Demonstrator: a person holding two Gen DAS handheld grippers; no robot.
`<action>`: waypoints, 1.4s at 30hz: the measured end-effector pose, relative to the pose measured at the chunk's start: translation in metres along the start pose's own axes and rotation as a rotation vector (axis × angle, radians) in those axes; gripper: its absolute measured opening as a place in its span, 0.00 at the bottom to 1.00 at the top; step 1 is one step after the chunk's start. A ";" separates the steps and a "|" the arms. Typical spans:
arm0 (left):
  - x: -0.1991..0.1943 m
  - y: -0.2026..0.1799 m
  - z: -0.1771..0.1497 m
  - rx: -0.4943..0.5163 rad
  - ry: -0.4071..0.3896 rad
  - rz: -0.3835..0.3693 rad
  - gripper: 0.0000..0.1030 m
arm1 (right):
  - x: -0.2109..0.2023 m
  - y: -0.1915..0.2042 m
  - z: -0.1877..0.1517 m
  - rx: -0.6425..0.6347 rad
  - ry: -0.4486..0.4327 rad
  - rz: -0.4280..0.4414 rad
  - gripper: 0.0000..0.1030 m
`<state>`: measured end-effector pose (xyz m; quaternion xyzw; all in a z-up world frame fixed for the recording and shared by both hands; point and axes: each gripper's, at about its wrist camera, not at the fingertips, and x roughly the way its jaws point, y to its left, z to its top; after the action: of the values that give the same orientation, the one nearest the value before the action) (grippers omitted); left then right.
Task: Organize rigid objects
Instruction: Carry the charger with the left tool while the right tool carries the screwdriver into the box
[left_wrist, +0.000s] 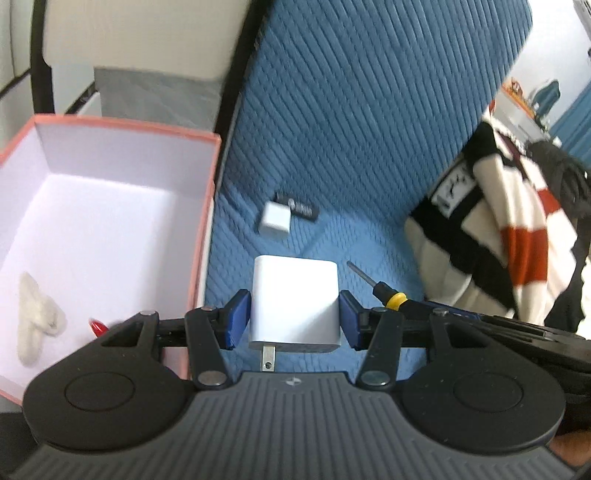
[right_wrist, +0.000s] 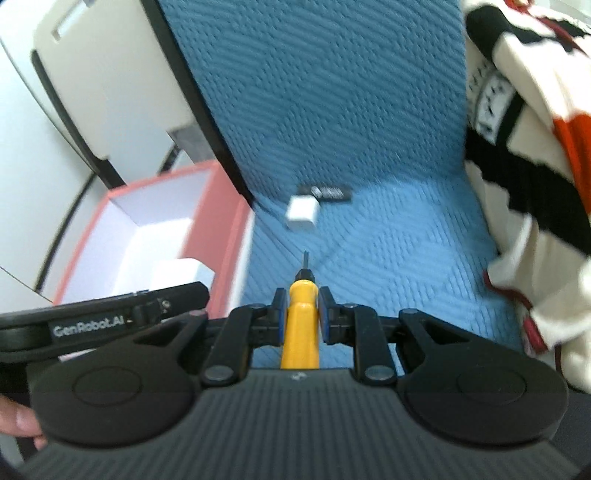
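L wrist: left gripper (left_wrist: 293, 319) pinches charger (left_wrist: 294, 304), lifted just right of box (left_wrist: 207, 206); swing left over rim, then release; avoid plush (left_wrist: 37, 319) inside.
R wrist: right gripper (right_wrist: 300, 319) clamps screwdriver (right_wrist: 300, 321) above sofa (right_wrist: 388, 240); wait for L to clear, then drop in box too.

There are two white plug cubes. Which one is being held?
The bigger white charger, with its metal prong showing, is pinched in the left gripper. The smaller white charger lies loose on the blue cushion.

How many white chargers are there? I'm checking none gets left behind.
2: large charger held in the left hand-held gripper; small charger lying on the blue cushion. Others may be hidden.
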<state>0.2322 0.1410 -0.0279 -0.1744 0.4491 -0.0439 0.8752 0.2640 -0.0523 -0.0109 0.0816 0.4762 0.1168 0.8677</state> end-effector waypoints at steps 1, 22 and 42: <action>-0.007 0.002 0.006 -0.004 -0.010 0.000 0.56 | -0.003 0.006 0.007 -0.008 -0.010 0.014 0.20; -0.088 0.116 0.063 -0.094 -0.111 0.102 0.56 | 0.025 0.154 0.055 -0.169 -0.045 0.179 0.21; 0.009 0.243 0.010 -0.236 0.104 0.178 0.56 | 0.158 0.188 0.001 -0.208 0.180 0.080 0.21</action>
<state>0.2265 0.3687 -0.1136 -0.2332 0.5095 0.0780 0.8246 0.3229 0.1724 -0.0902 -0.0005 0.5338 0.2070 0.8199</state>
